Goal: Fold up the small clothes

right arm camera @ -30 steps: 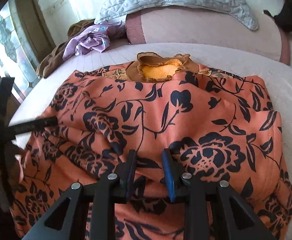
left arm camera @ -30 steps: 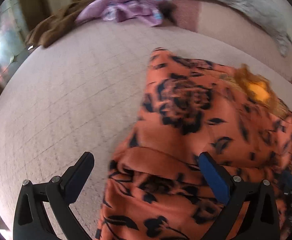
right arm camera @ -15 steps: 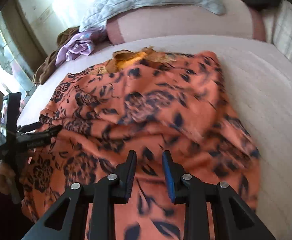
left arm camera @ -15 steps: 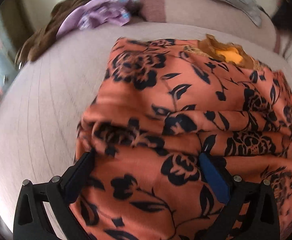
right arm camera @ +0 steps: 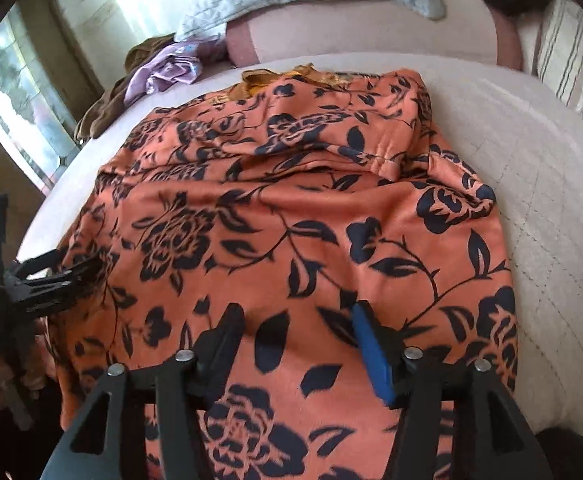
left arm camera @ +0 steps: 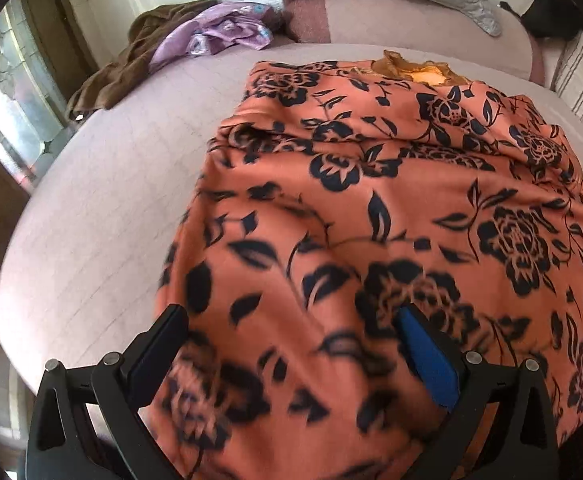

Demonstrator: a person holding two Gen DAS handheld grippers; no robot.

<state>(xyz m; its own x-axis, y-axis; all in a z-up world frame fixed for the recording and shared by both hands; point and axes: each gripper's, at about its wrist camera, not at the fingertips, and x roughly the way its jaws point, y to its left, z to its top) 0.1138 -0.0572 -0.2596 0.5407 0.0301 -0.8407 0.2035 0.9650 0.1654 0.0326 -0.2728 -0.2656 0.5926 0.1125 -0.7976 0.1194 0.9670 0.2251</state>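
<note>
Pink bed [left arm camera: 103,208]: orange floral garment [left arm camera: 371,208] spread toward near edge. Left claw [left arm camera: 291,360] spread wide over cloth. Right claw [right arm camera: 297,340] opening, cloth between, unpinched.

The orange garment [right arm camera: 291,208] printed with dark blue roses and leaves lies spread across the bed, rumpled, with a raised fold running across its upper half. Its yellow-brown neckline points toward twelve o'clock, and its lower hem drapes past six o'clock.
</note>
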